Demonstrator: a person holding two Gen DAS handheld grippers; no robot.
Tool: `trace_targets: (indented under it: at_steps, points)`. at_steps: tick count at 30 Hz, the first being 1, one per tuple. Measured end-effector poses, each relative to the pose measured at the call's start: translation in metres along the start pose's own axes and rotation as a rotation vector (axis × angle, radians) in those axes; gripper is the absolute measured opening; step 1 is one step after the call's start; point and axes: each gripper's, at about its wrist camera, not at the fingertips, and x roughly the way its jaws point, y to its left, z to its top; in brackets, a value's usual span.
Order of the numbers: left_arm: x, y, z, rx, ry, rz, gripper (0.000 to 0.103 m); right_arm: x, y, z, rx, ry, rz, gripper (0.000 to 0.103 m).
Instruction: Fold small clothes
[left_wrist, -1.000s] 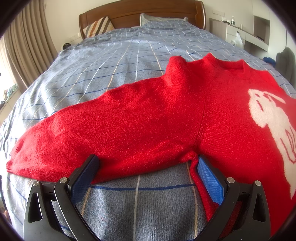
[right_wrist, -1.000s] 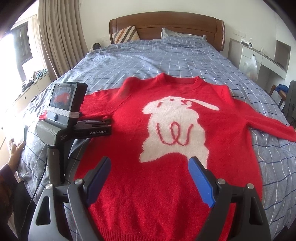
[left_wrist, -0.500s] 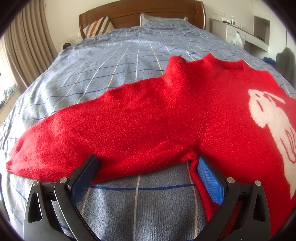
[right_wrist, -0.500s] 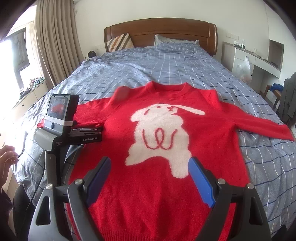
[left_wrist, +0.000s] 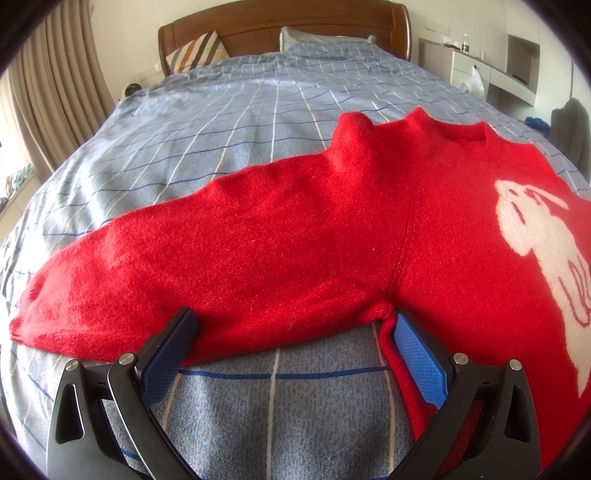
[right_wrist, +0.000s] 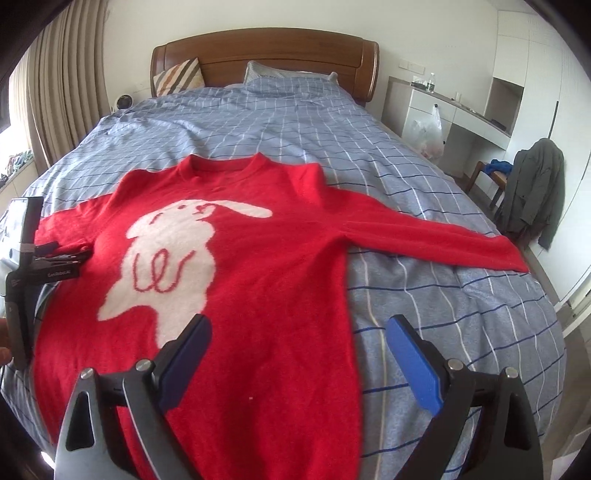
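A red sweater (right_wrist: 266, 258) with a white rabbit design lies flat, face up, on the bed, both sleeves spread out. In the left wrist view its left sleeve (left_wrist: 207, 266) stretches to the left. My left gripper (left_wrist: 291, 332) is open and rests low on the bedcover at the armpit, its jaws either side of the sleeve's lower edge. My right gripper (right_wrist: 299, 339) is open and empty, above the sweater's lower right side edge. The left gripper's body (right_wrist: 26, 266) shows at the left of the right wrist view.
The bed has a blue checked cover (right_wrist: 443, 332), a wooden headboard (right_wrist: 266, 55) and pillows. Curtains (right_wrist: 55, 92) hang on the left. A white desk (right_wrist: 461, 114) and a chair with clothes (right_wrist: 532, 192) stand to the right.
My right gripper has swung to the right, so the sweater's right sleeve and bed edge are now in view. My left gripper has stayed still.
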Motion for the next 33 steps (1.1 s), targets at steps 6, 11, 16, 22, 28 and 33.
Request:
trace_targets:
  at_steps: [6,11,16,22,28,33]
  points:
    - [0.000,0.000,0.000,-0.001,-0.001,0.000,0.103,0.026,-0.035,-0.011,0.050,-0.002,-0.044,0.095]
    - [0.001,0.000,0.000,-0.002,-0.003,-0.001,0.103,0.048,-0.049,-0.019,0.068,0.015,-0.059,0.095]
    - [0.001,0.001,0.000,-0.017,0.003,-0.019,0.103,0.061,-0.057,-0.029,0.087,0.035,-0.047,0.096]
    - [0.001,0.002,0.001,-0.028,0.019,-0.023,0.103,0.067,-0.058,-0.037,0.087,0.036,-0.060,0.102]
    - [0.003,0.006,0.004,-0.060,0.054,-0.028,0.103,0.074,-0.065,-0.043,0.118,0.034,-0.019,0.103]
    - [-0.035,0.004,-0.004,-0.067,-0.022,0.008,0.103,0.066,-0.072,-0.038,0.133,0.046,-0.012,0.103]
